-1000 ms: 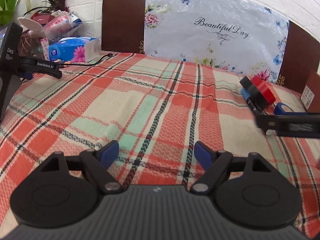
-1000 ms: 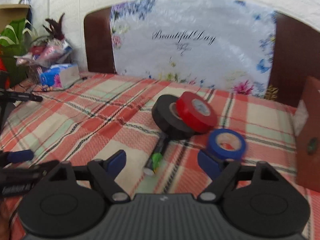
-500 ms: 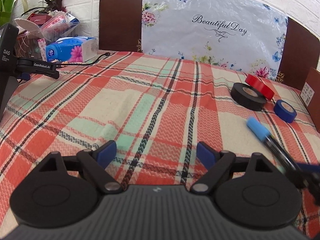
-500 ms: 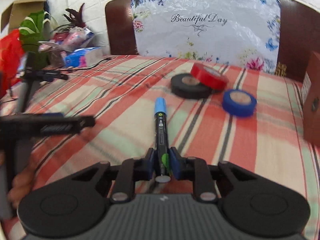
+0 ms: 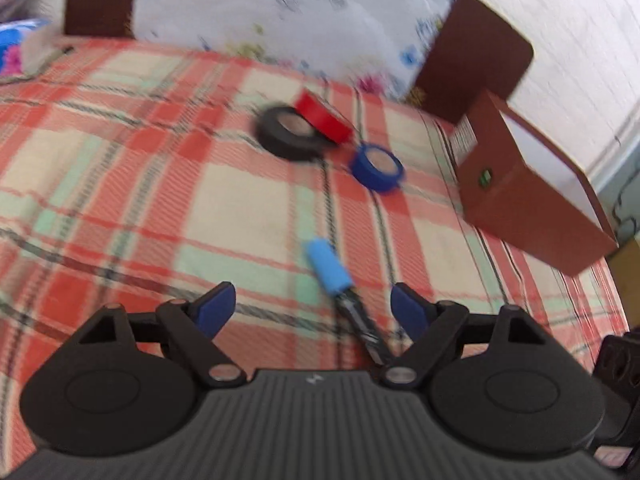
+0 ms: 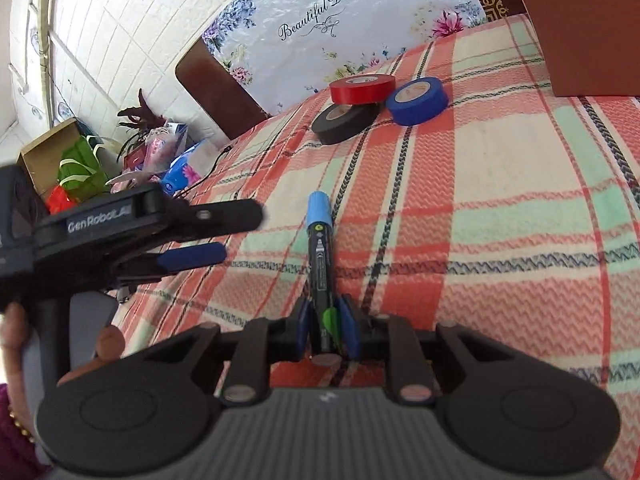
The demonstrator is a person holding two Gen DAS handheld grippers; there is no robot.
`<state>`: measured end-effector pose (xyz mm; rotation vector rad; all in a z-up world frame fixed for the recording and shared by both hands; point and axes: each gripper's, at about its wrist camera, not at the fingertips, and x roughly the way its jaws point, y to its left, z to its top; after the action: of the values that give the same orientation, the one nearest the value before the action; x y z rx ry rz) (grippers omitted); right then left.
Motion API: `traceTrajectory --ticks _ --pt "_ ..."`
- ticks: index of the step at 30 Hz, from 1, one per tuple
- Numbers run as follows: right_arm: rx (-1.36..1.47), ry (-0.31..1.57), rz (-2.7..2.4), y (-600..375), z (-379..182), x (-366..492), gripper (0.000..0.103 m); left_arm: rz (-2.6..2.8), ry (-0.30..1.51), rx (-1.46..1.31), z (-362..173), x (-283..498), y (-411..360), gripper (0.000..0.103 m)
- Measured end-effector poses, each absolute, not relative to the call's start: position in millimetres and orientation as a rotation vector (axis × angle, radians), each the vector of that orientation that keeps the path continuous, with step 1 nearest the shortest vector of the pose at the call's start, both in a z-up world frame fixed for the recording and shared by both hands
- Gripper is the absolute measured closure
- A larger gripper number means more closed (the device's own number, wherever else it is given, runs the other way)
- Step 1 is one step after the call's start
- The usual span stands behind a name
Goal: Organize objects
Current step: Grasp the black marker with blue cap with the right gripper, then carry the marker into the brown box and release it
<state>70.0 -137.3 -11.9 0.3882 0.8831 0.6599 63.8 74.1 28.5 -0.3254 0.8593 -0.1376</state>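
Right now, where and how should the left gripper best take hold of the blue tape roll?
Probably grip the blue tape roll across its outer wall, from above. It lies flat, apart from the black roll, leaving room for the open left gripper.

A plaid-covered table against a white brick wall

We see the plaid cloth point(image 6: 500, 184) filling the lower frame, the white brick wall point(image 6: 120, 32) upper left, a dark chair back point(image 6: 216, 84) beneath it.

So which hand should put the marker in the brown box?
Probably the right: its tool is shut on the marker, and the brown box sits on that side. The left tool is open, holding nothing.
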Motion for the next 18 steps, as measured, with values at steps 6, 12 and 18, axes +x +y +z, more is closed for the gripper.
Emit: traceTrajectory --ticks 6,12,18 --pt "0.411 0.856 0.685 -146 -14 65 0.085 -0.134 0.965 -0.275 12 86 35 0.076" --pt "0.399 0.754 0.619 -171 4 66 0.085 -0.269 0.915 -0.307 49 108 -2 0.084" --pt "0.378 0.503 0.461 -216 55 85 0.085 -0.44 0.772 -0.201 117 145 -73 0.085"
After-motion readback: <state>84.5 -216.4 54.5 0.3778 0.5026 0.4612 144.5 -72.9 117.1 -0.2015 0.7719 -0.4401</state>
